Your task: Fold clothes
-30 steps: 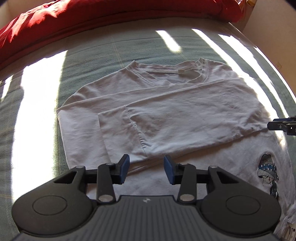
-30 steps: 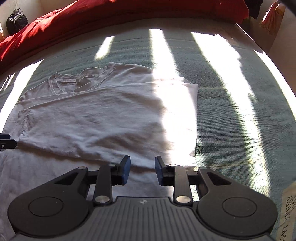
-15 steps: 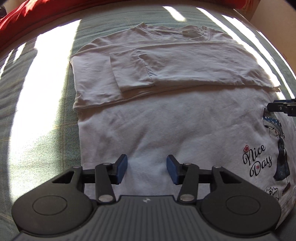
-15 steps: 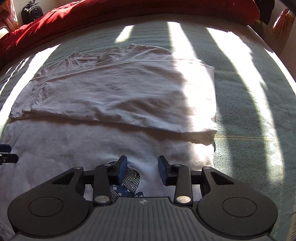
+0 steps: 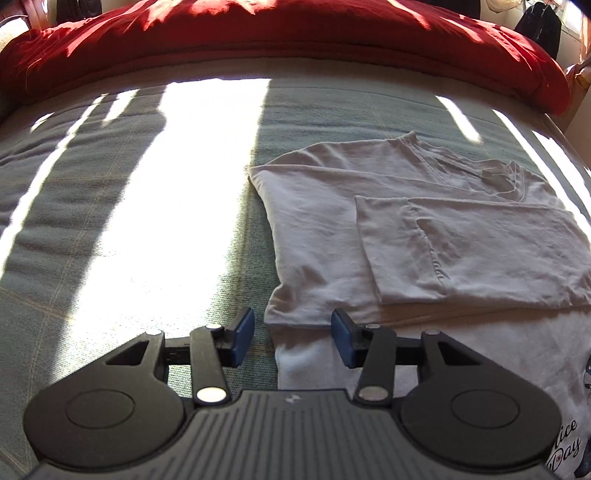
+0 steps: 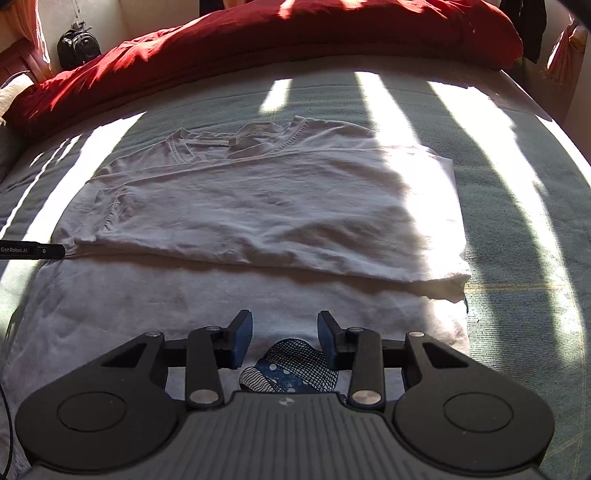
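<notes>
One white T-shirt (image 6: pixel 258 206), one red blanket (image 6: pixel 295 33), two hand-held grippers.

Hard sunlight falls in stripes across the bed (image 5: pixel 110 206), w/ blown-out glare at 10 o'clock in left view and 2 o'clock in right. Shadow bands cross the shirt (image 6: pixel 258 206). Focus sharp; fisheye bends edges, corners go dark.

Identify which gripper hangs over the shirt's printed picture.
The right gripper: the netted blue print shows between its open fingers. The left gripper straddles the white shirt's plain side edge.
</notes>
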The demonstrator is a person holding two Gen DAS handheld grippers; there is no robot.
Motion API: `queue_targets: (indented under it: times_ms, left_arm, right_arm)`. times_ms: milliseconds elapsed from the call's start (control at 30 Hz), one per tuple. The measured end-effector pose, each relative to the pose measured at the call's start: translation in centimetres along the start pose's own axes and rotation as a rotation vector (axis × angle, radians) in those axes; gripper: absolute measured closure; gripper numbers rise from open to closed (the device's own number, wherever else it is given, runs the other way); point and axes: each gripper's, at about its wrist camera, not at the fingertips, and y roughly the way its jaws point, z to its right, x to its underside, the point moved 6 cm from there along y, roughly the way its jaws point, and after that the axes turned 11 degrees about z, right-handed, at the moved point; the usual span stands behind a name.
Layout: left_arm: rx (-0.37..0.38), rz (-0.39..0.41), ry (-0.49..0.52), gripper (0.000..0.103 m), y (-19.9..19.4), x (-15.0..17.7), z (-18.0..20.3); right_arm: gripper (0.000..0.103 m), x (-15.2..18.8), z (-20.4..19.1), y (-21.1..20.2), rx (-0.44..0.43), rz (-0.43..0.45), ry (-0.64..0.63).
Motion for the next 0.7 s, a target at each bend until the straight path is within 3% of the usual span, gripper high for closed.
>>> queue_targets:
  times_ms: [233, 267, 333, 400, 500, 600, 700]
  left_arm:
    - [0.135, 0.074, -0.011, 0.053, 0.9, -2.8, 2.3]
    - [0.134, 0.056, -0.003, 0.052, 1.8, -2.7, 2.6]
    - [0.056, -0.003, 0.011, 0.053, 3.5, -1.8, 2.1]
    - [0.001, -0.011, -0.007, 0.056, 3.7, -1.7, 1.0]
    - [0.027, 0.038, -0.068, 0.055, 2.4, -3.0, 0.0]
    - [0.071, 0.069, -0.063, 0.054, 2.5, -4.0, 0.3]
    - [0.084, 0.039, -0.032, 0.051, 4.2, -3.4, 1.0]
  right_arm:
    - [0.06, -0.8, -0.4, -1.0, -0.01, 0.022, -0.02]
    - [0.059, -0.9, -0.5, -1.0, -0.012, 0.028, -0.021]
    - [0.059, -1.0, -0.5, -0.8, -0.013, 0.029, -0.013]
    - [0.059, -0.9, -0.4, -0.9, -0.008, 0.024, -0.008]
    - [0.059, -0.8, -0.3, -1.5, -0.005, 0.027, -0.014]
    - [0.058, -0.6, -0.2, -1.5, -0.003, 0.028, -0.024]
    - [0.058, -0.7, -0.6, -1.1, -0.02, 0.037, -0.017]
